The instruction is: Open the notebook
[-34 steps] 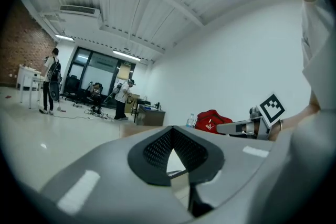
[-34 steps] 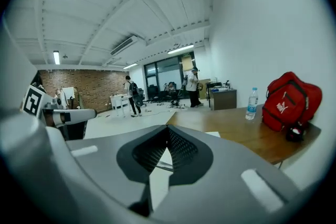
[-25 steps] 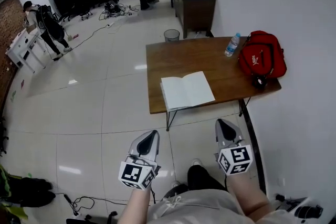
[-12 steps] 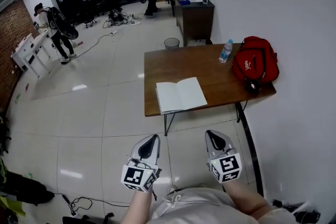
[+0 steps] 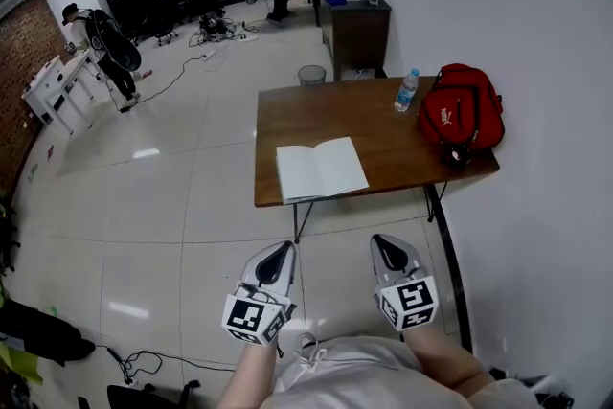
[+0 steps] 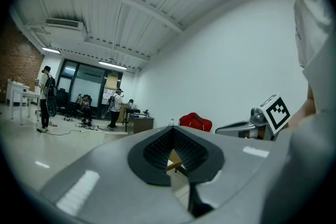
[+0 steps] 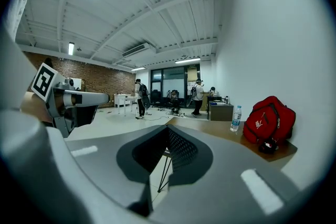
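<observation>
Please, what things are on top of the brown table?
On the table are an open notebook, a water bottle and a red backpack. Anything under the red backpack is covered.

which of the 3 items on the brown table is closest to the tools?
The white notebook, lying open and flat at the near edge of the table. The water bottle and the red backpack sit farther back, toward the wall.
</observation>
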`<action>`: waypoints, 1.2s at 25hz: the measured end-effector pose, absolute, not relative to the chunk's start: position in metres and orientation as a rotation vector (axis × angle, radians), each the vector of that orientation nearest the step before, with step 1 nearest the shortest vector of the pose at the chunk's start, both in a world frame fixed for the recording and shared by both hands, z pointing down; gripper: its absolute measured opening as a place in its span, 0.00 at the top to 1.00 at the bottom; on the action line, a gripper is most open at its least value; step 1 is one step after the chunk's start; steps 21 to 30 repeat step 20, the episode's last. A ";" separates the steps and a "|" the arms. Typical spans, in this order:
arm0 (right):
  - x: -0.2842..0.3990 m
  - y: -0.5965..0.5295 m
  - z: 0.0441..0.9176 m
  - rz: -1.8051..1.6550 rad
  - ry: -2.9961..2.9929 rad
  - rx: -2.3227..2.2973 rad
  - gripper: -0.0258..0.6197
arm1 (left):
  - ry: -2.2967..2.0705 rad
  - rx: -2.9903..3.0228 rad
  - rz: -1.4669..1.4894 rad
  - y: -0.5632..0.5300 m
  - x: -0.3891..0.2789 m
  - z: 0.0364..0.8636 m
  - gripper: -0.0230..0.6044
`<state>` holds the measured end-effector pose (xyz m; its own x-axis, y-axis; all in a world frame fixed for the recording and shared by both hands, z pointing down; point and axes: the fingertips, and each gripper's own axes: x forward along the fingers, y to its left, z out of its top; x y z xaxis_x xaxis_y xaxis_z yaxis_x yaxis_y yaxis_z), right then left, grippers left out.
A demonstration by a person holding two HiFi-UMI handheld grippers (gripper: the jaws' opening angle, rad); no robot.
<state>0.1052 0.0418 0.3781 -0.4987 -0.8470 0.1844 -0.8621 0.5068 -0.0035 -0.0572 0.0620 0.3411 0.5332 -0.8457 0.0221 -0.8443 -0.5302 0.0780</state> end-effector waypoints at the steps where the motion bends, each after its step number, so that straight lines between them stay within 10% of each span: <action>1: 0.107 0.041 0.377 0.145 -2.588 1.484 0.95 | -1.480 2.684 -0.026 0.061 -0.056 0.340 0.96; 30: 0.110 0.041 0.376 0.174 -2.592 1.486 0.95 | -1.462 2.701 -0.009 0.063 -0.049 0.340 0.96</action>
